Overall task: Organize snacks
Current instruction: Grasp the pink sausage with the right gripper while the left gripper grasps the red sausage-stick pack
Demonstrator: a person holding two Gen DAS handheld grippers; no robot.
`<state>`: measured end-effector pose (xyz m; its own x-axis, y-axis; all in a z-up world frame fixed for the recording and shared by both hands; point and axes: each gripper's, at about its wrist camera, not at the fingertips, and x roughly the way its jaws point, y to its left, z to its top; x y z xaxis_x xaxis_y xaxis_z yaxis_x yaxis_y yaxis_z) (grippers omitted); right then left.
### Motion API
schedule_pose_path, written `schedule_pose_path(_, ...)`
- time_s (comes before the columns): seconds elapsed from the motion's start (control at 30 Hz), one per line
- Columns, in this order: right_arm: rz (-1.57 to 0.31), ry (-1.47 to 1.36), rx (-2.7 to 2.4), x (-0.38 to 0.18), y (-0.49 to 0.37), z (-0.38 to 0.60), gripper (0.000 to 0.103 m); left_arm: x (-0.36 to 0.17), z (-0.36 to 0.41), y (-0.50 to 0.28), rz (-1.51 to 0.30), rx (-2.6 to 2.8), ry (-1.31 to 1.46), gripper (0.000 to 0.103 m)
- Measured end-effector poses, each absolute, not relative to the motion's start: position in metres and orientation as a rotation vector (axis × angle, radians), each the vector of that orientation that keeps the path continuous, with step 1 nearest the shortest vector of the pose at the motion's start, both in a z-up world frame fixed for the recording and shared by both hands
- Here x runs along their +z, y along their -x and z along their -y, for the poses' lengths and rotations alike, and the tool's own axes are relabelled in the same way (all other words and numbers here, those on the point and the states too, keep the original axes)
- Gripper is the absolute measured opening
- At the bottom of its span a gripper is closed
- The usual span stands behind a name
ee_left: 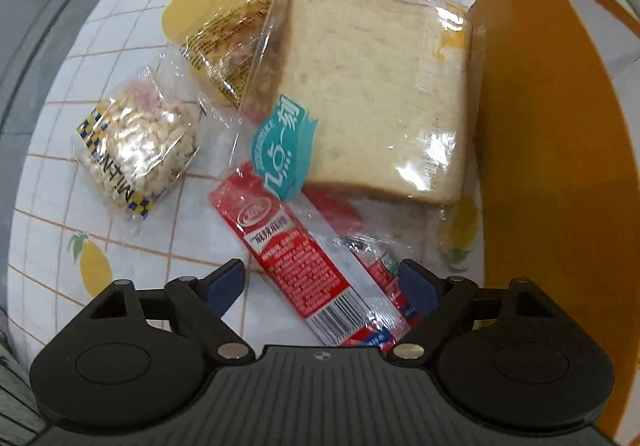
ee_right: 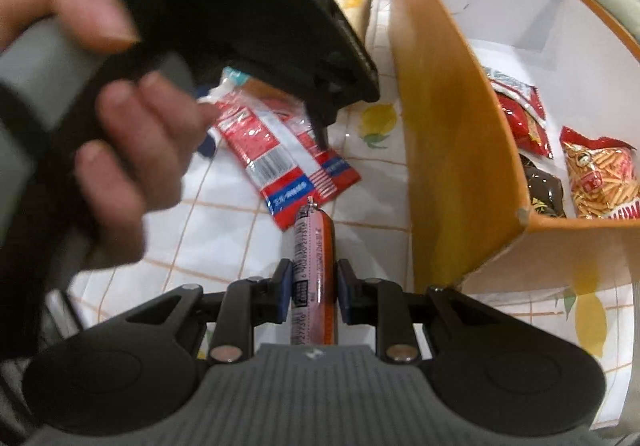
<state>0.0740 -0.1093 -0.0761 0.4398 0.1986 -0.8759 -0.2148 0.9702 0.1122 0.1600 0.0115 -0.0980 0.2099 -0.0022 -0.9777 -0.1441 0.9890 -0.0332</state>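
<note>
On tablecloth: left claw (ee_left: 322, 282) agape over glossy packets | right claw (ee_right: 311, 292) clamps cylindrical sausage (ee_right: 314, 246)

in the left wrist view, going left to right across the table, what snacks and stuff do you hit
puffed rice snack pack → yellow-printed wrapped cake → red spicy strip packet → wrapped bread slice → orange box wall

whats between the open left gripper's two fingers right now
Two red snack packets lie side by side on the tablecloth between the left gripper fingers, pads clear of them. The left wrist view shows it.
</note>
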Motion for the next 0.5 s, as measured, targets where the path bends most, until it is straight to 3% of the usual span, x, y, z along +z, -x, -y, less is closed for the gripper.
schedule_pose_path(0.27, -1.093, 0.085, 0.325, -0.076, -0.076, 0.106, 0.022, -0.108, -0.001, -0.154, -1.318, 0.106, 0.084, 0.103)
schedule_pose_path(0.37, -1.100, 0.104, 0.336, -0.073, -0.074, 0.106, 0.022, -0.100, -0.010, -0.146, -1.311, 0.071, 0.057, 0.085)
schedule_pose_path(0.5, -1.108, 0.122, 0.349, -0.075, -0.075, 0.103, 0.022, -0.100, -0.030, -0.134, -1.319, 0.047, 0.044, 0.078)
